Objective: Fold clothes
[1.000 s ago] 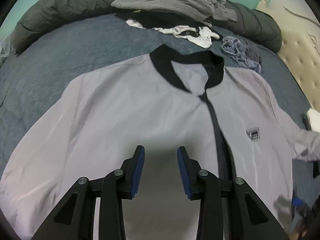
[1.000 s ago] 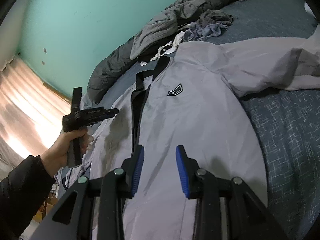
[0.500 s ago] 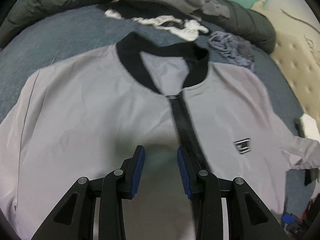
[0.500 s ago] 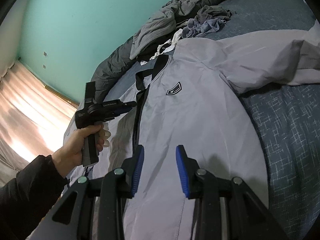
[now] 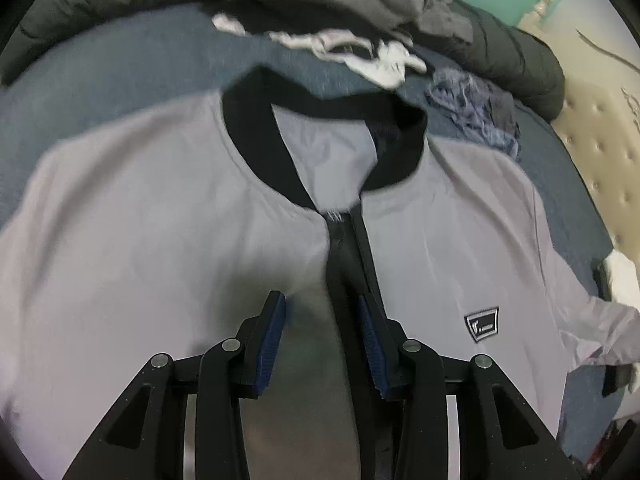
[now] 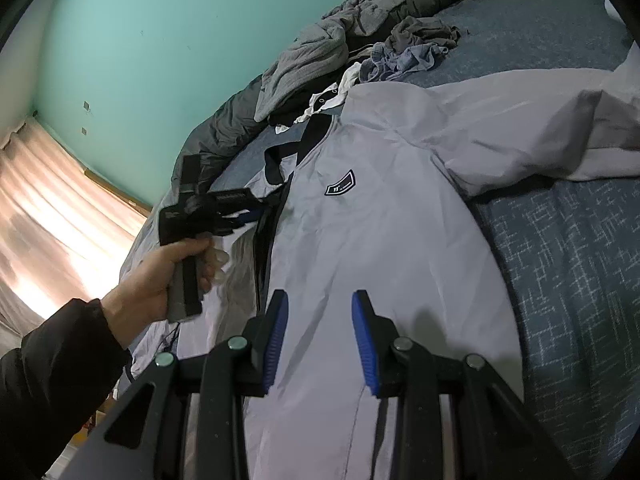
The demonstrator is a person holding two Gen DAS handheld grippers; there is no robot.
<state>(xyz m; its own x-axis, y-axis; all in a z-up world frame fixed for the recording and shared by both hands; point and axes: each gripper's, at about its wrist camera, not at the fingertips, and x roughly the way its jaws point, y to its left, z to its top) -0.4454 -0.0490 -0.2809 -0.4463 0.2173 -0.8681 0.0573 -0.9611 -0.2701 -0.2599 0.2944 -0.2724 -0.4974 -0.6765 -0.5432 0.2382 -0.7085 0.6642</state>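
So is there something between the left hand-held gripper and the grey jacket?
Nothing visible. The left hand-held gripper hangs open just over the grey jacket, astride its black zip.

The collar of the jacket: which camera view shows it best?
The left wrist view: the black collar faces the camera as a nearly whole open loop, slightly blurred. The right wrist view shows the collar only edge-on, small and far.

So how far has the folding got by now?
Barely begun. Done: the grey jacket lies spread face up on the bed. In hand: the left gripper, jaws just opening wider, is over the zip; the right gripper hovers open over the front. Left: all folds, one sleeve is rumpled, and the clothes pile.
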